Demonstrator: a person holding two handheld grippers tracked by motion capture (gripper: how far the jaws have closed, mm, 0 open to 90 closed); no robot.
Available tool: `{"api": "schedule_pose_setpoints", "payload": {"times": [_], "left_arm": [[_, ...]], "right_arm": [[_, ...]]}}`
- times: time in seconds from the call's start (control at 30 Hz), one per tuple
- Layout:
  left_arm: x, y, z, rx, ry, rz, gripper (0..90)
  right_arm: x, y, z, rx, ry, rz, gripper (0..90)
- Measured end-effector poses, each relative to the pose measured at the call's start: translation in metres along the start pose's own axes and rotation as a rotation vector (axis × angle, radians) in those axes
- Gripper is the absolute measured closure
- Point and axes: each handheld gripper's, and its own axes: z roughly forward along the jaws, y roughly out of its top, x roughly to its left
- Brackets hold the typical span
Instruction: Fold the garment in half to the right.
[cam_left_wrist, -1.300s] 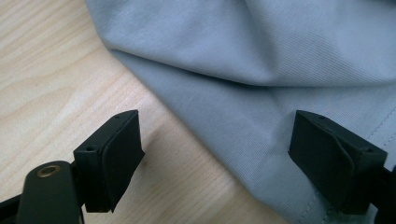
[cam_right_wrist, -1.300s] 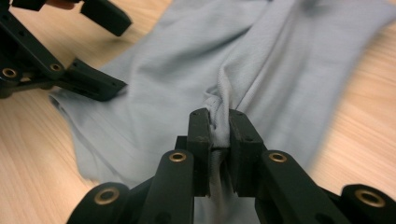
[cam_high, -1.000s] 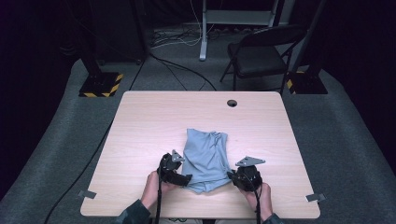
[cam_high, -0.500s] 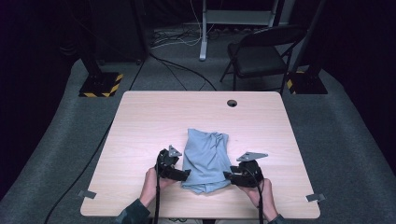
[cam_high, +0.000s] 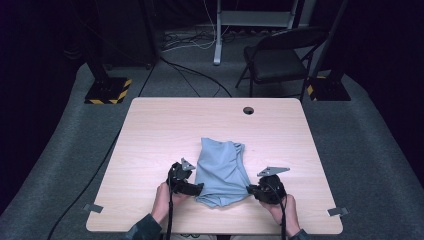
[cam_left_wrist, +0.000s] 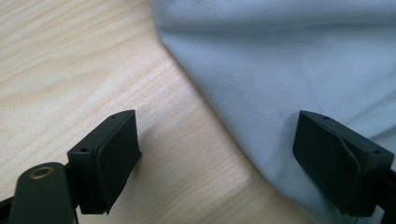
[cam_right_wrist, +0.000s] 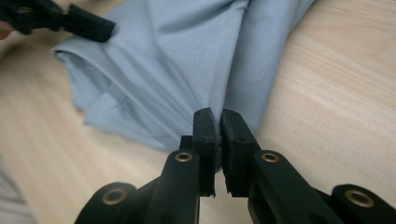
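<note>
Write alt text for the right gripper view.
The right gripper has its two black jaws pinched shut on the edge of a light blue cloth that lies crumpled on a pale wooden table. The left gripper reaches the cloth's far corner at the upper left.

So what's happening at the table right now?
A person is working a light blue garment lying crumpled on the wooden table, one gripper in each hand. The right gripper has just closed its jaws and pinches a fold at the cloth's edge. The left gripper sits at the opposite side with its jaws wide open, straddling the garment's edge without gripping it; one jaw is over bare wood, the other over cloth.
</note>
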Motion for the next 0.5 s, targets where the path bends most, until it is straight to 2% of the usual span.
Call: {"api": "schedule_pose_setpoints", "payload": {"times": [0.1, 0.13, 0.17, 0.2, 0.23, 0.27, 0.3, 0.37, 0.4, 0.43, 0.5], "left_arm": [[0.0, 0.0, 0.0, -0.004, 0.0, -0.002, 13.9], [0.0, 0.0, 0.0, -0.008, -0.001, -0.001, 13.9], [0.0, 0.0, -0.001, -0.006, -0.007, 0.009, 13.8], [0.0, 0.001, -0.004, -0.012, -0.019, 0.012, 13.4], [0.0, 0.001, -0.004, -0.012, -0.019, 0.012, 13.2], [-0.002, 0.001, -0.011, -0.021, -0.053, 0.017, 13.0], [-0.002, 0.001, -0.011, -0.021, -0.053, 0.017, 12.9], [-0.007, 0.0, -0.019, -0.012, -0.09, 0.051, 12.8], [-0.01, 0.0, -0.021, -0.005, -0.092, 0.065, 13.2], [-0.014, -0.002, -0.021, 0.022, -0.098, 0.095, 13.5], [-0.018, -0.005, -0.016, 0.054, -0.086, 0.123, 13.8]], "right_arm": [[0.004, -0.001, -0.006, 0.003, 0.008, -0.015, 84.4], [0.006, -0.002, -0.004, 0.023, 0.015, -0.023, 84.3], [0.009, -0.003, 0.005, 0.078, 0.009, -0.046, 80.7], [0.009, -0.004, 0.009, 0.097, 0.004, -0.051, 79.4], [0.009, -0.004, 0.009, 0.097, 0.004, -0.051, 79.4], [0.008, -0.003, 0.01, 0.109, 0.012, -0.043, 76.2], [0.008, -0.003, 0.01, 0.109, 0.012, -0.043, 76.2], [0.007, -0.002, 0.006, 0.086, 0.014, -0.043, 71.4], [0.007, -0.001, 0.004, 0.079, 0.024, -0.038, 70.8], [0.007, -0.001, 0.004, 0.078, 0.032, -0.042, 69.4], [0.008, -0.002, 0.01, 0.112, 0.03, -0.052, 72.1]]}}
